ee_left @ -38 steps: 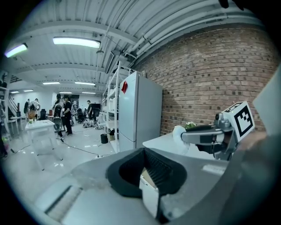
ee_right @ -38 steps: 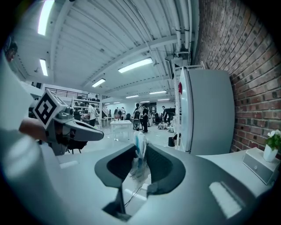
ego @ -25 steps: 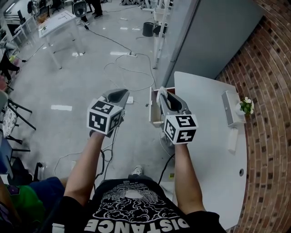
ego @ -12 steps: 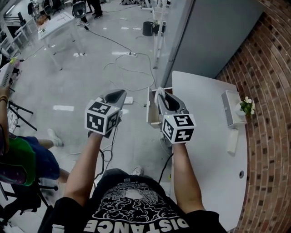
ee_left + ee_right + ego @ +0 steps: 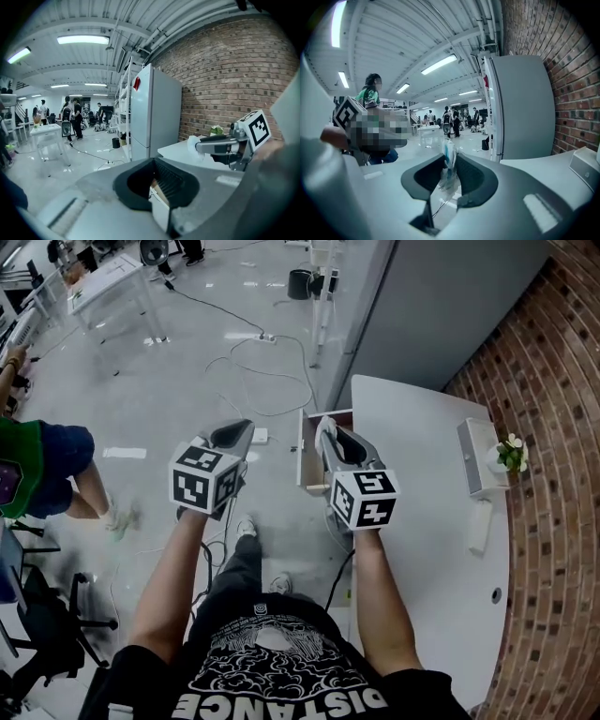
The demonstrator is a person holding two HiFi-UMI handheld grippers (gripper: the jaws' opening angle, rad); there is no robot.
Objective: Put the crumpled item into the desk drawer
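My right gripper (image 5: 324, 426) is shut on a crumpled, whitish see-through wrapper (image 5: 449, 174), which hangs pinched between its dark pads (image 5: 471, 180). It hovers just over the open wooden drawer (image 5: 302, 454) at the left edge of the white desk (image 5: 427, 484). My left gripper (image 5: 247, 426) is held beside it, out over the floor to the left of the drawer, and its tips meet with nothing between them (image 5: 153, 160). From the left gripper view, the right gripper (image 5: 220, 146) shows with the wrapper (image 5: 192, 142) at its tip.
On the desk's far side stand a white box (image 5: 473, 457), a small plant (image 5: 510, 456) and a flat white slab (image 5: 480, 527). A grey cabinet (image 5: 441, 306) and a brick wall (image 5: 553, 427) bound the desk. Cables (image 5: 267, 381) cross the floor. A bystander (image 5: 42, 470) stands at left.
Both grippers have sunk a little, the wrapper still pinched in the right one. My leg has stepped forward under the left arm, and the bystander at left has walked further on.
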